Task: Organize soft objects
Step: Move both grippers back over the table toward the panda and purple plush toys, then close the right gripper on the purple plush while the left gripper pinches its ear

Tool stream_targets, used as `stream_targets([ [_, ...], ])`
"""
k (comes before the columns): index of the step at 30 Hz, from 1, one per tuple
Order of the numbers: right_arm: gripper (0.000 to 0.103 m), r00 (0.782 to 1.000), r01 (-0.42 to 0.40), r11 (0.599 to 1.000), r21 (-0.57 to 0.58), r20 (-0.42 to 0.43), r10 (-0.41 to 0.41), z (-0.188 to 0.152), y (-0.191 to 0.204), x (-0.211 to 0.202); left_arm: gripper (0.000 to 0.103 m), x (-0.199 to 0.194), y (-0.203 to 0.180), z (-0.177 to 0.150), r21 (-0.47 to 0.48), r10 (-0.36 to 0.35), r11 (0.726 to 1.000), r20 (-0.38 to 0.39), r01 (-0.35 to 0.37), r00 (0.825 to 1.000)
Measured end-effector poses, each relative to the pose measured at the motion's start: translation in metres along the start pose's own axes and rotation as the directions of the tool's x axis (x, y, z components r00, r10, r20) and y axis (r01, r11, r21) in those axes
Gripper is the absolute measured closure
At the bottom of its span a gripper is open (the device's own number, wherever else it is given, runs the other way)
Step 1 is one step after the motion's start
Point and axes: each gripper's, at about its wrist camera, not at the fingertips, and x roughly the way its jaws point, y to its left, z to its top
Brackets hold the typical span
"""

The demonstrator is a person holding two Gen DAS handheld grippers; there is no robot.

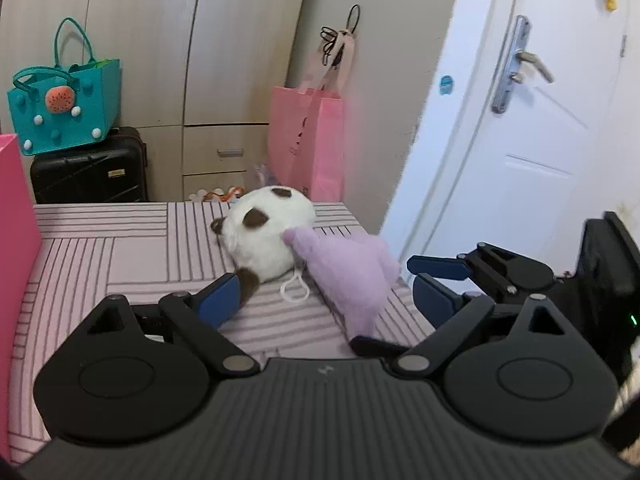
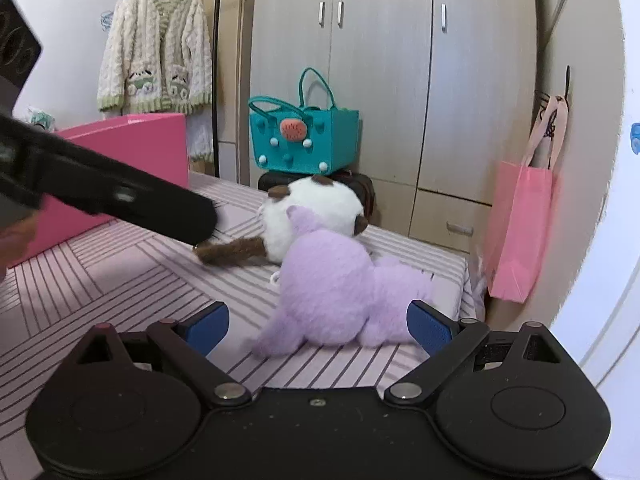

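A white plush with brown patches [image 1: 268, 236] [image 2: 316, 212] lies on the bed, and a purple plush [image 1: 348, 276] [image 2: 332, 292] leans against it. My left gripper [image 1: 328, 300] is open. The purple plush's lower end lies between its fingers, and its left pad sits beside the white plush's brown limb. My right gripper [image 2: 320, 328] is open around the purple plush, and its left pad is clear of the fur. In the left wrist view the right gripper [image 1: 438, 270] shows at the right, off the bed's corner. The left gripper [image 2: 196, 220] reaches in from the left, its tip at the brown limb.
The bed's pink striped sheet [image 1: 120, 264] [image 2: 120, 280] ends just beyond the plushes. A pink box [image 1: 16, 220] [image 2: 132, 148] stands on the bed at the left. Past the bed are a teal bag [image 1: 64, 108] [image 2: 304, 140] on a black suitcase [image 1: 88, 176], a pink paper bag [image 1: 308, 140] [image 2: 520, 232] and a white door [image 1: 520, 140].
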Motion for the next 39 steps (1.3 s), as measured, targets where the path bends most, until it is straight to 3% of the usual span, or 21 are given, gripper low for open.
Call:
stream_targets([
  [4,0.0,0.999,0.031,0.999,-0.02,0.044,-0.03,0.003,-0.002,0.003,0.014,0.021,-0.013,0.007,-0.019,0.046,0.999,0.028,-0.046,0.999],
  [6,0.0,1.0,0.011,0.999,-0.037,0.024,-0.01,0.004,-0.005,0.01,0.024,0.031,-0.013,0.008,-0.044,0.066,0.997,0.01,-0.065,0.998],
  [15,0.0,0.999,-0.005,0.999,0.041,-0.04,0.006,0.007,-0.021,0.029,0.042,0.059,-0.01,0.005,-0.098,0.044,0.994,-0.076,-0.051,0.996],
  [18,0.0,0.999,-0.033,0.996,0.085,-0.04,0.037,0.006,-0.029,0.034,0.055,0.063,-0.008,0.002,-0.106,0.037,0.993,-0.092,-0.047,0.995],
  [21,0.0,0.991,-0.069,0.989,0.133,-0.106,0.084,0.005,-0.036,0.047,0.06,0.066,-0.01,-0.002,-0.103,0.023,0.994,-0.109,-0.034,0.994],
  [26,0.003,0.992,-0.061,0.978,0.202,-0.092,0.081,0.005,-0.035,0.045,0.063,0.065,-0.01,-0.003,-0.12,0.002,0.993,-0.109,-0.015,0.994],
  [29,0.01,0.994,-0.011,0.99,0.142,-0.108,0.026,0.003,-0.023,0.043,0.063,0.064,-0.007,-0.003,-0.137,-0.018,0.991,-0.112,0.003,0.994],
  [32,0.014,0.994,0.006,0.986,0.169,-0.111,0.013,0.003,-0.02,0.035,0.063,0.06,-0.007,-0.004,-0.135,-0.037,0.991,-0.102,0.023,0.994],
  [39,0.016,0.988,0.083,0.985,0.153,-0.145,-0.06,0.004,0.003,0.02,0.063,0.043,-0.011,-0.009,-0.124,-0.084,0.99,-0.112,0.07,0.99],
])
